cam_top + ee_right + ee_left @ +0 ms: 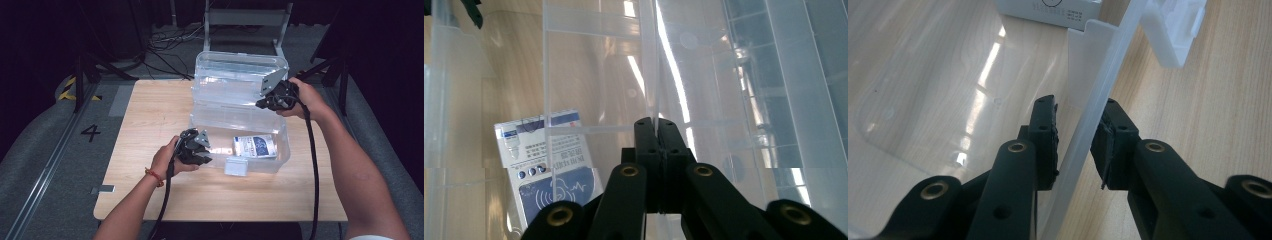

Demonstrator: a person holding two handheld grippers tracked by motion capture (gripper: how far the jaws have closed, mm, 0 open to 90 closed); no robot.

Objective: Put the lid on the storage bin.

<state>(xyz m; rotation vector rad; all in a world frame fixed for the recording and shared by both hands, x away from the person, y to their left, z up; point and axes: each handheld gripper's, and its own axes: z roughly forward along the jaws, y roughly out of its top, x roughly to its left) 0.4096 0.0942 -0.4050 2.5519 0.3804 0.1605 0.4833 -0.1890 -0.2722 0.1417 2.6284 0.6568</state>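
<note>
Seen from the high view: pale wooden desk (150, 190) carrying a clear, rectangular plastic storage box (280, 160) toward its right side, hinged see-through lid (235, 75) standing up over the far edge. Inside the box, lying flat near the right wall, a small white-and-blue printed carton (255, 146). On the front wall, a white plastic latch tab (236, 166), hanging just above the desk's near half.

Left gripper (197, 150), black, two-jawed, held at the box's near-left corner. In the left gripper view, jaws parted and straddling the thin box wall (1088, 130), one jaw inside, one outside over bare wood; left gripper (1079, 131) not pinching, with a sliver of gap visible on each side. White latch tab (1175, 30) up at the top right there, edge of the white carton (1048, 12) at the top.

Right gripper (270, 99), black too, up at the lid's right edge, near the desk's far-right corner. In the right gripper view, right gripper (657, 127) with jaws pressed together, clamped on a thin clear rib of the lid (649, 65). Below, through the plastic, the carton (549, 170) at lower left, blue panel and small print showing. Cables trailing from both grippers off the desk's near edge.
</note>
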